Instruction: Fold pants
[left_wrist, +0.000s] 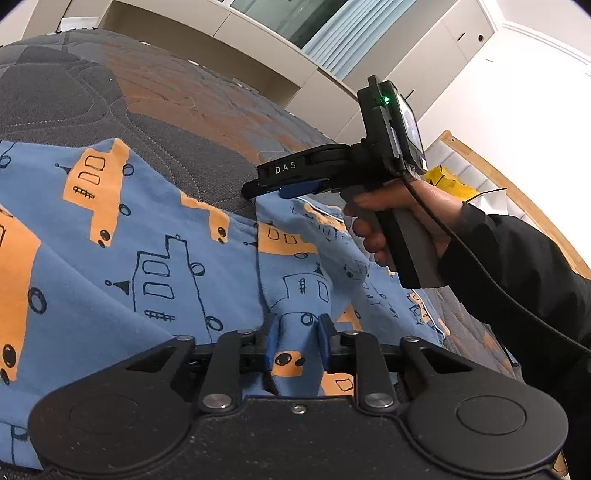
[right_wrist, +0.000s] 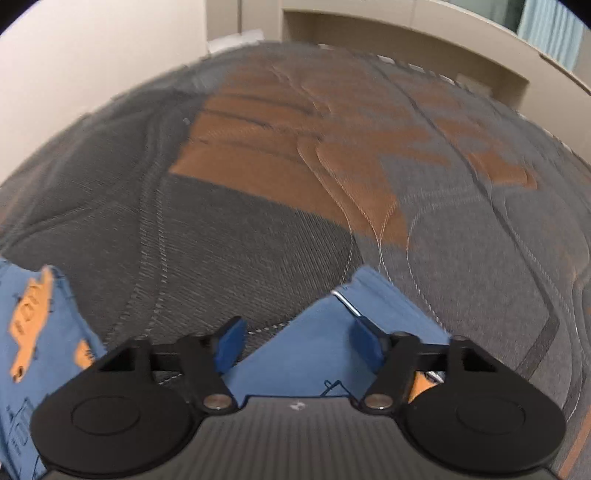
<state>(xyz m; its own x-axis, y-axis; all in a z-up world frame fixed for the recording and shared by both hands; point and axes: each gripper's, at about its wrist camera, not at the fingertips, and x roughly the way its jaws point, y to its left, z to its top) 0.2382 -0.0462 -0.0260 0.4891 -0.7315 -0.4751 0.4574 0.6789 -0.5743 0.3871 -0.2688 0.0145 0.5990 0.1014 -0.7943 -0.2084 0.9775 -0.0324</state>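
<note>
The pants (left_wrist: 140, 266) are blue with orange bus prints and lie spread on a quilted grey and orange bed cover (left_wrist: 110, 92). My left gripper (left_wrist: 297, 341) is shut on a raised fold of the pants. My right gripper shows in the left wrist view (left_wrist: 266, 188), held in a hand, its tip at the far edge of the pants. In the right wrist view my right gripper (right_wrist: 297, 341) is open, with a blue corner of the pants (right_wrist: 317, 350) lying between its fingers. More of the pants (right_wrist: 33, 325) show at the left.
The bed cover (right_wrist: 295, 166) stretches away ahead. Beige cabinets (left_wrist: 258, 48) and a window with a pale curtain stand behind the bed. A white shelf unit with something yellow (left_wrist: 450, 181) is at the right. The person's dark sleeve (left_wrist: 524, 280) reaches in from the right.
</note>
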